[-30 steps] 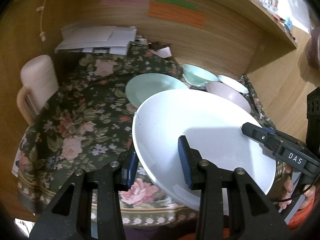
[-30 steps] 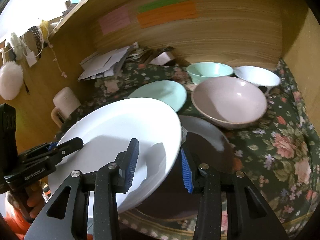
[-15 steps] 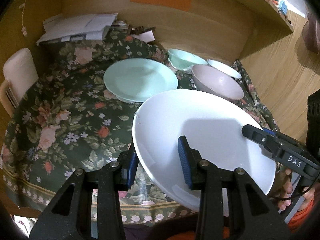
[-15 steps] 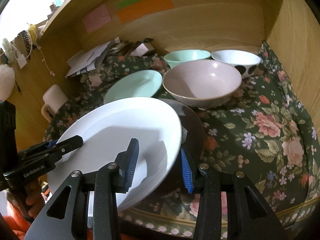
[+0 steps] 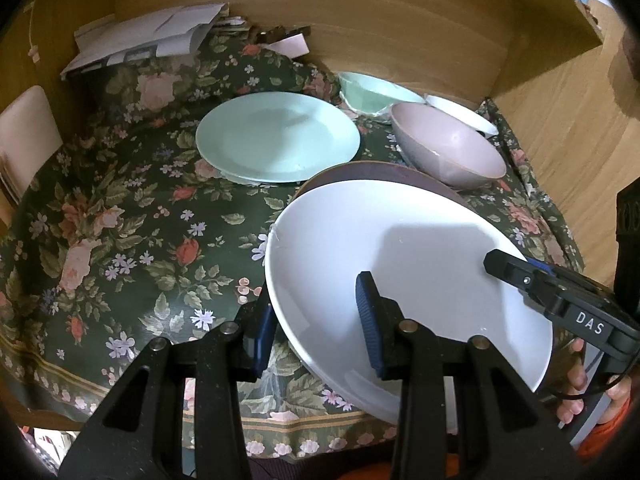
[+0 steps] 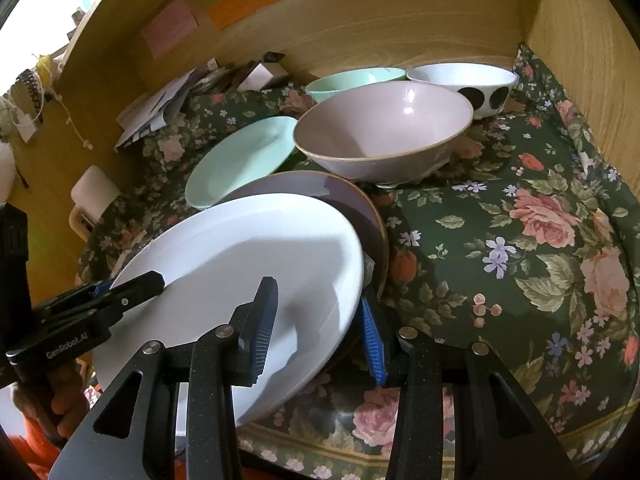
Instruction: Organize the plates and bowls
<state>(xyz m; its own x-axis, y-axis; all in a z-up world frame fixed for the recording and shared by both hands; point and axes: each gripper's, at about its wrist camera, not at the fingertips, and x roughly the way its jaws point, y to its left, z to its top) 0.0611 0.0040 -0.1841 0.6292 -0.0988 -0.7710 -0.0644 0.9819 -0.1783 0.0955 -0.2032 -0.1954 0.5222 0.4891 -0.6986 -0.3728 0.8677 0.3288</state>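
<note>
A large white plate (image 5: 408, 264) is held by both grippers over a mauve plate (image 5: 372, 172) on the floral cloth. My left gripper (image 5: 316, 320) is shut on the white plate's left rim. My right gripper (image 6: 316, 328) is shut on its right rim (image 6: 260, 264). The mauve plate (image 6: 344, 200) lies just under it; I cannot tell whether they touch. A mint plate (image 5: 276, 136) lies behind on the left. A pink bowl (image 6: 384, 128), a mint bowl (image 6: 352, 80) and a white bowl with black dots (image 6: 464, 80) stand at the back right.
The table has a dark floral cloth (image 5: 120, 216) and wooden walls behind and on the right (image 6: 580, 40). Loose papers (image 5: 152, 36) lie at the back left. A cream mug (image 6: 94, 196) stands at the left edge.
Both grippers have carried the white plate forward and lower over the table, so it now sits over the mauve plate. The grip on the plate is unchanged.
</note>
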